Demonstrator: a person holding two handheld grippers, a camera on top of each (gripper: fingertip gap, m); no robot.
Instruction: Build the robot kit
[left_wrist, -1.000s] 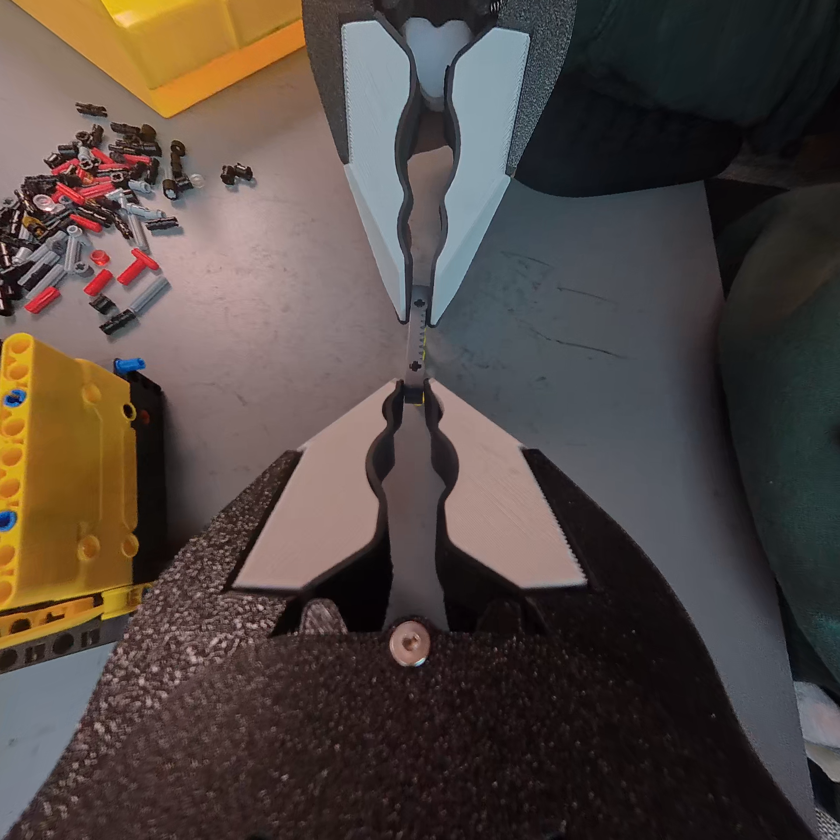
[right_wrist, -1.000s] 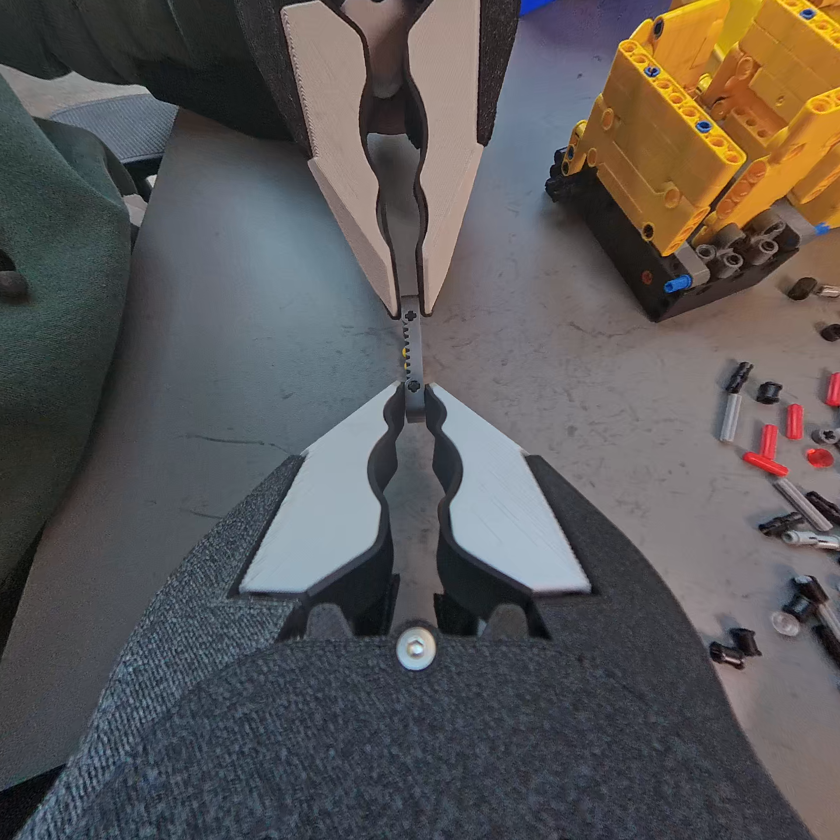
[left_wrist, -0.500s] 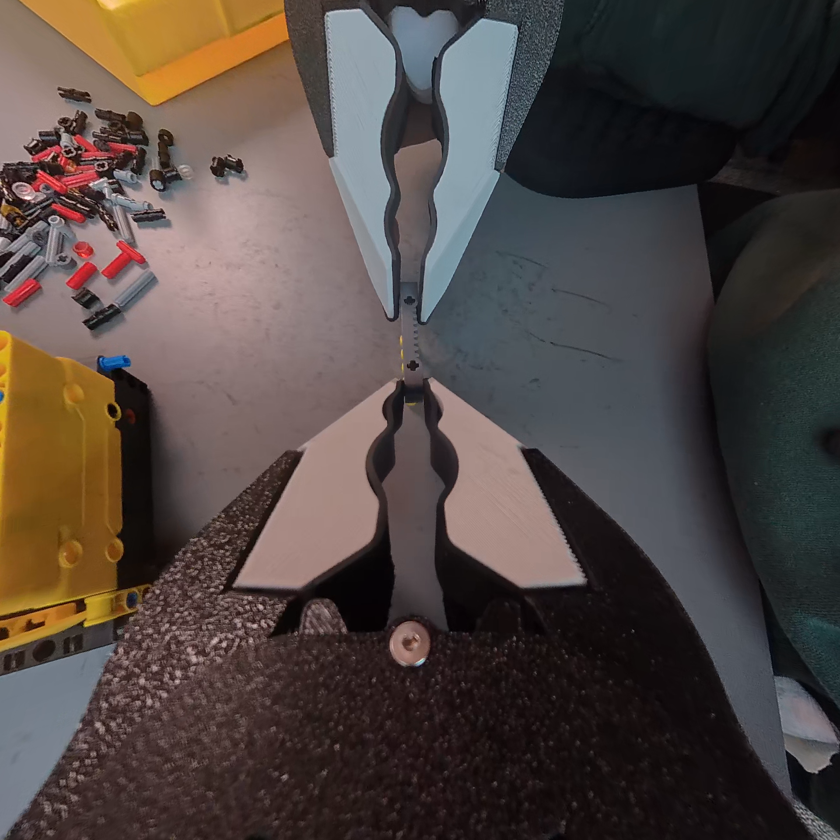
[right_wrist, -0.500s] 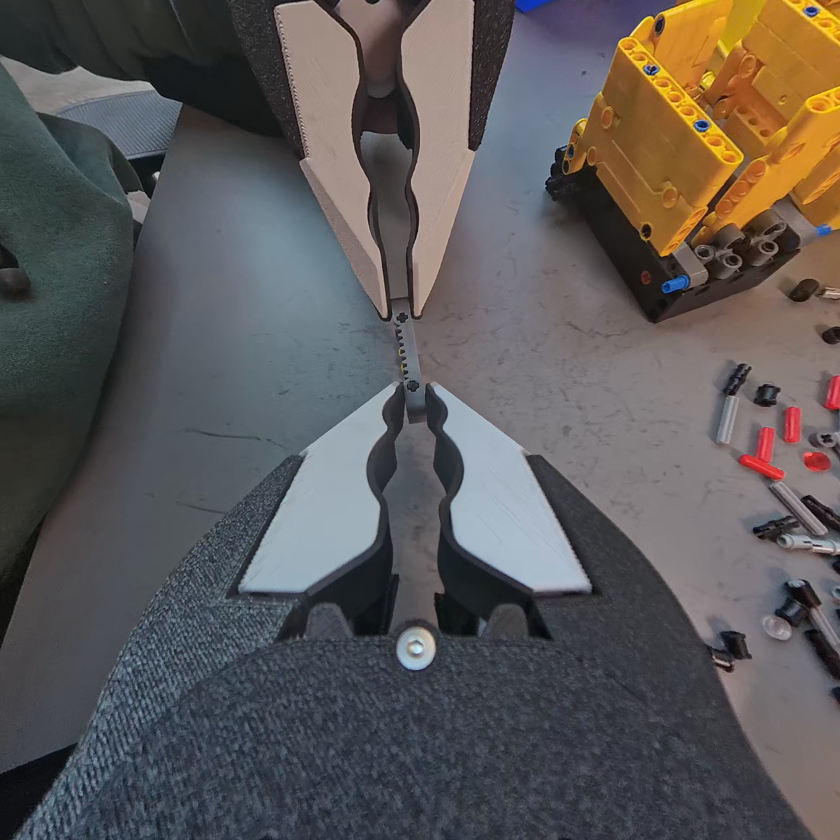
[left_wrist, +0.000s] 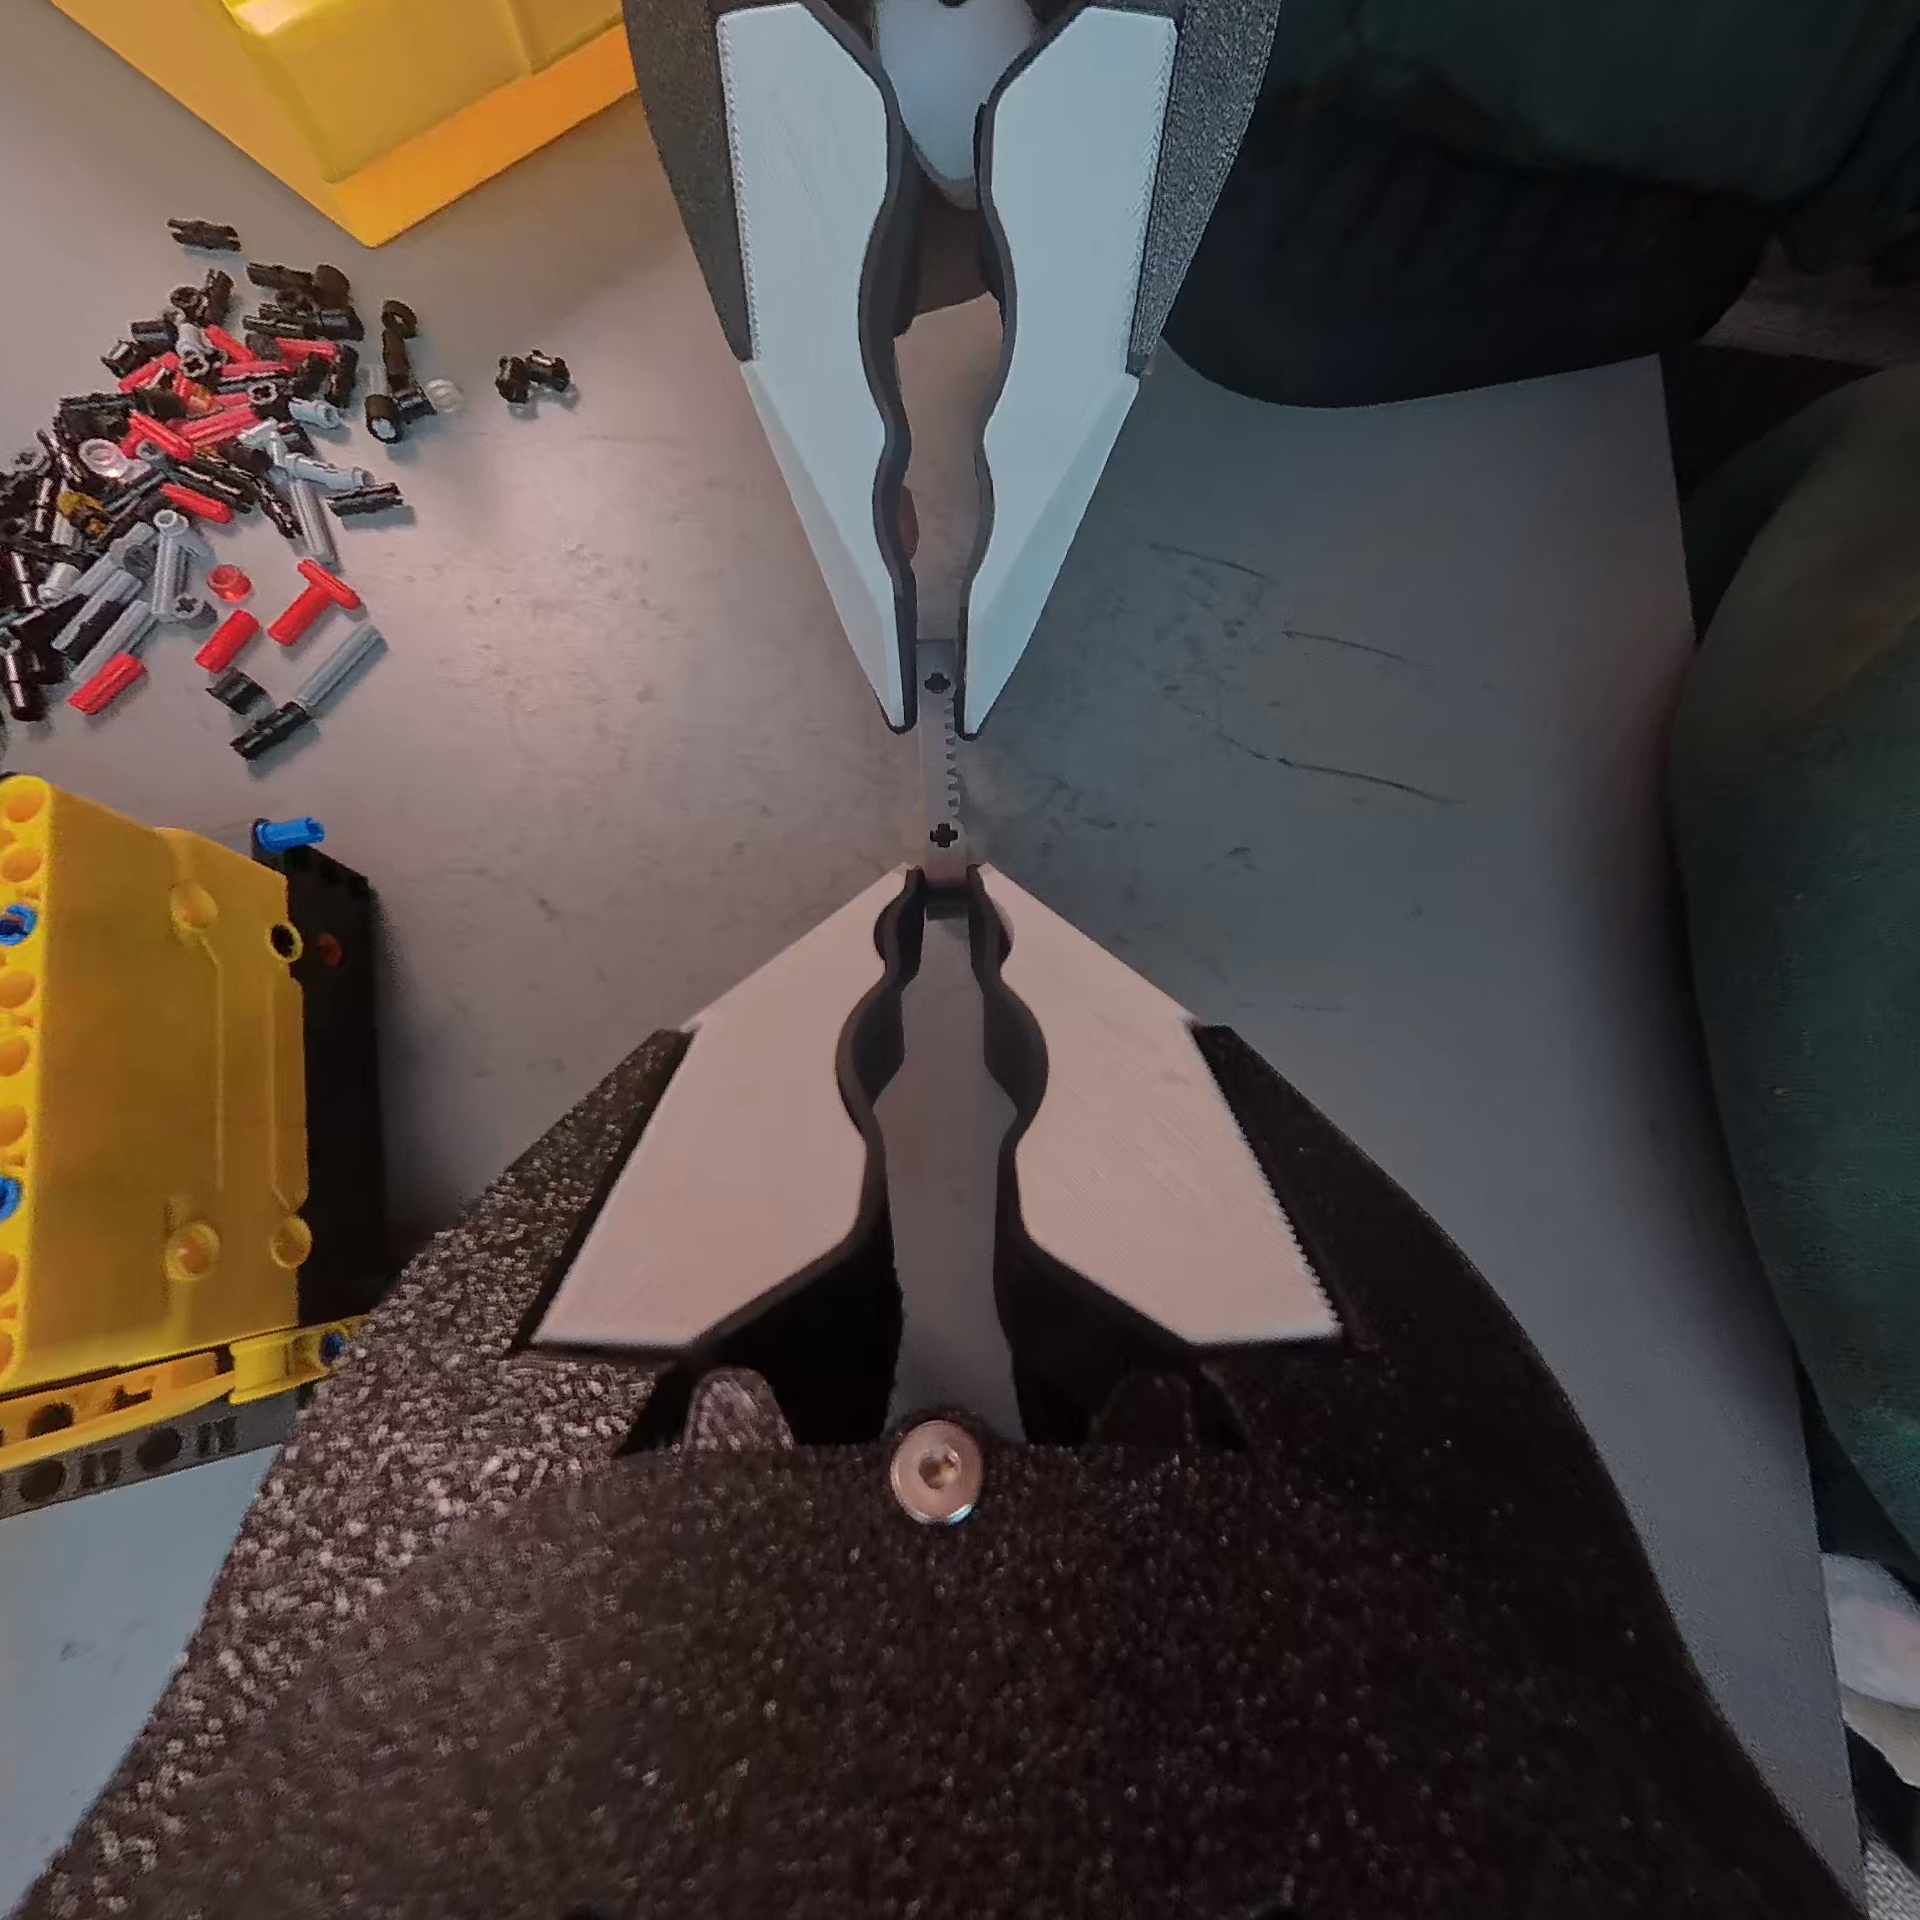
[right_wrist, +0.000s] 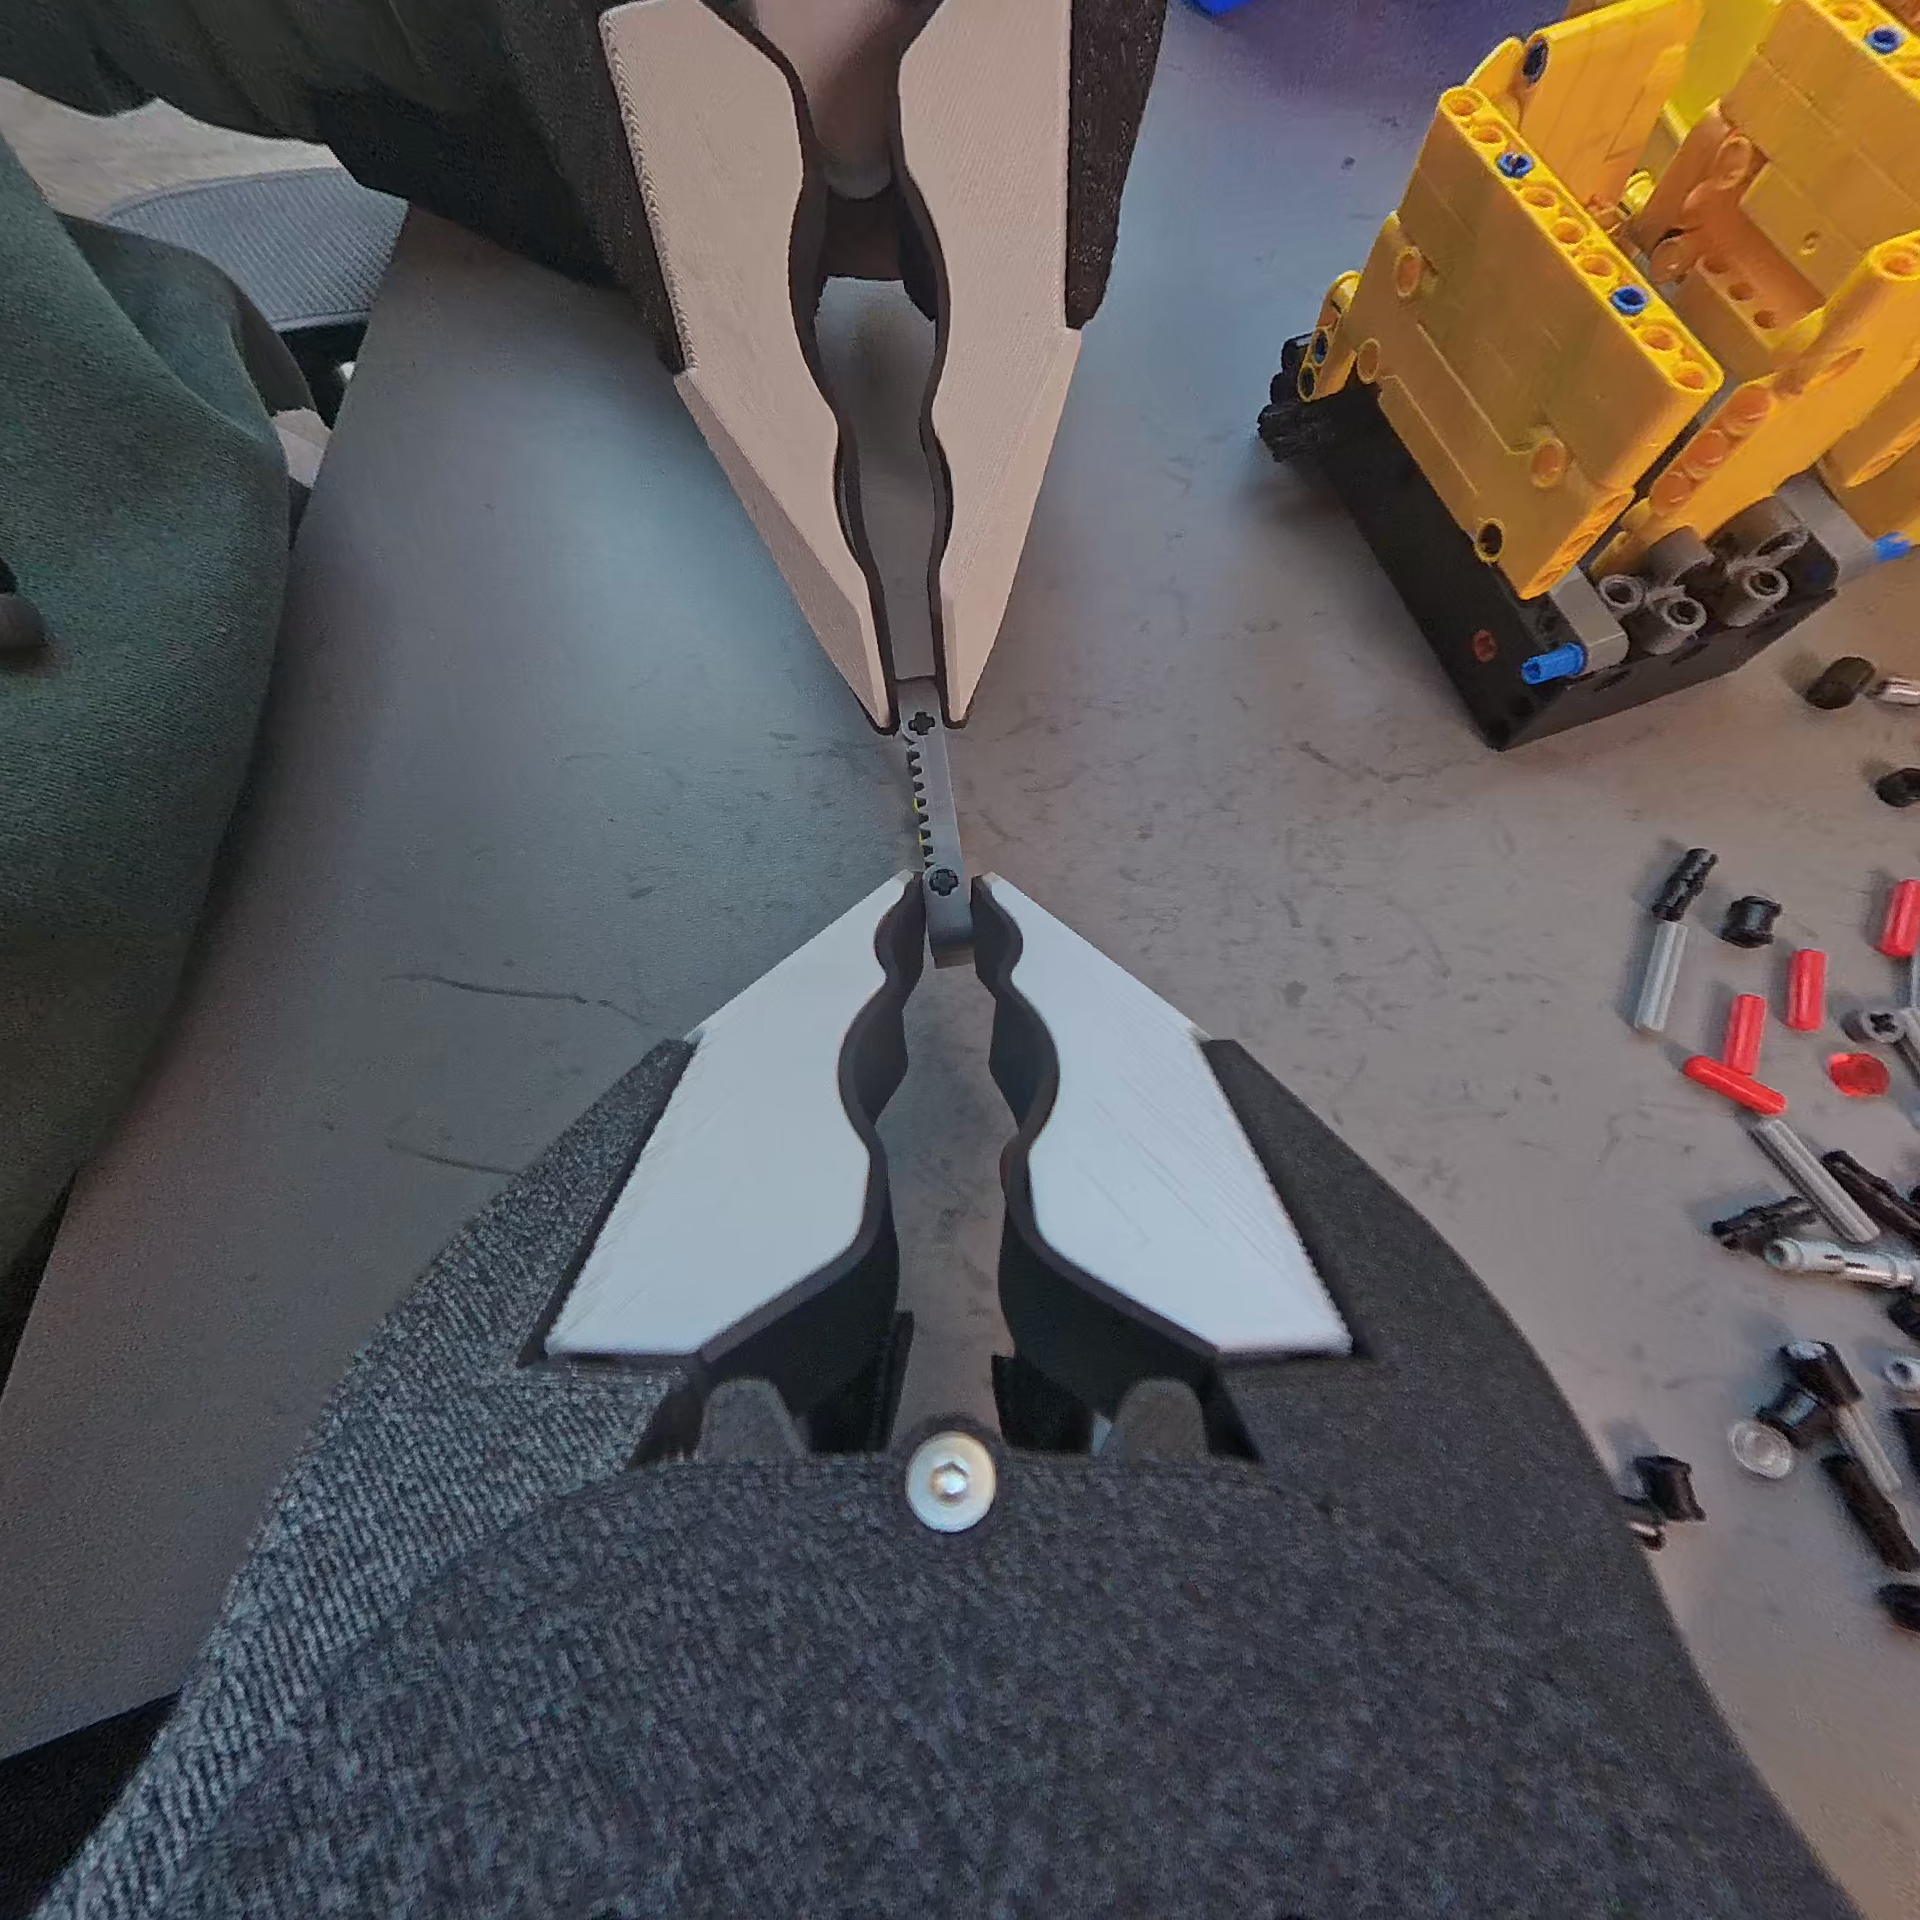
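Note:
A small grey toothed rack piece (left_wrist: 943, 774) is held between both grippers above the grey table (left_wrist: 623, 644). My left gripper (left_wrist: 943, 891) is shut on its near end in the left wrist view. My right gripper (left_wrist: 940, 717) faces it from the far side, shut on the other end. In the right wrist view my right gripper (right_wrist: 945, 902) is shut on the near end of the rack piece (right_wrist: 932, 795), which leans slightly left, and my left gripper (right_wrist: 920, 712) grips the far end. Part of each end is hidden between the fingers.
A yellow and black brick-built model (left_wrist: 135, 1122) stands at the left, and shows at the upper right in the right wrist view (right_wrist: 1621, 343). Loose black, red and grey pins (left_wrist: 177, 488) lie scattered (right_wrist: 1808, 1143). A yellow bin (left_wrist: 343, 94) stands far left. Dark green fabric (left_wrist: 1808, 935) borders the table. Less than 4 cm separates the two grippers' tips.
Both grippers stay shut on the rack piece. In the left wrist view the pins and model slid left, then back right; in the right wrist view the rack piece now leans slightly left.

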